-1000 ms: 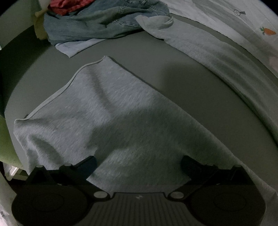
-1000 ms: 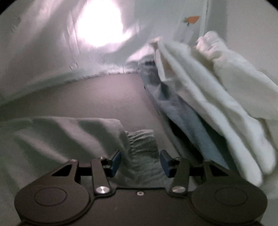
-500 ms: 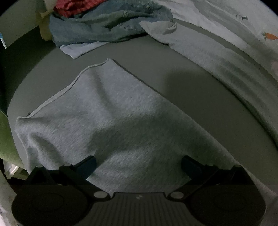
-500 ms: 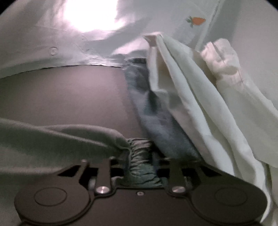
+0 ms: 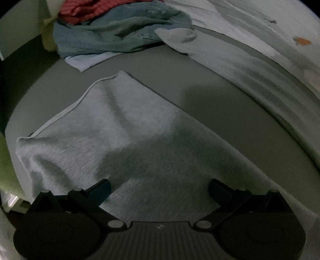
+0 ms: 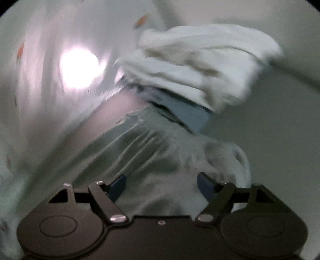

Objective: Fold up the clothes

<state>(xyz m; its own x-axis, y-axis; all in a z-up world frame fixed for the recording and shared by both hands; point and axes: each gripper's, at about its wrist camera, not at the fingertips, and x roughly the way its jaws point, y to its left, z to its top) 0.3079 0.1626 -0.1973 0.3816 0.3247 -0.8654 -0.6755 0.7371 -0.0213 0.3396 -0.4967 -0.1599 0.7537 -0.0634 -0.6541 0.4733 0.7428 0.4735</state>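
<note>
A grey knit garment [image 5: 130, 140] lies spread on the dark round table [image 5: 210, 104], one hemmed edge toward the far left. A second stretch of it [image 5: 250, 76] runs along the table's right side. My left gripper [image 5: 160, 188] hovers over the near part of the cloth, open wide, with nothing between its fingers. In the blurred right wrist view, the garment's gathered end [image 6: 140, 140] fans out ahead of my right gripper [image 6: 162, 184]. Its blue-padded fingers stand apart, with cloth lying between and below them. A pale cord loop [image 6: 244, 160] hangs at the right.
A pile of clothes sits at the table's far side: blue denim [image 5: 120, 34], a red piece [image 5: 80, 10] and a light blue piece [image 5: 90, 60]. A white carrot-print sheet [image 5: 300, 41] borders the right. White cloth [image 6: 190, 66] lies over denim [image 6: 186, 112] ahead of the right gripper.
My right gripper shut on the gathered end half a second ago and now stands open, and its view has swung. The left gripper has crept slightly forward, still open.
</note>
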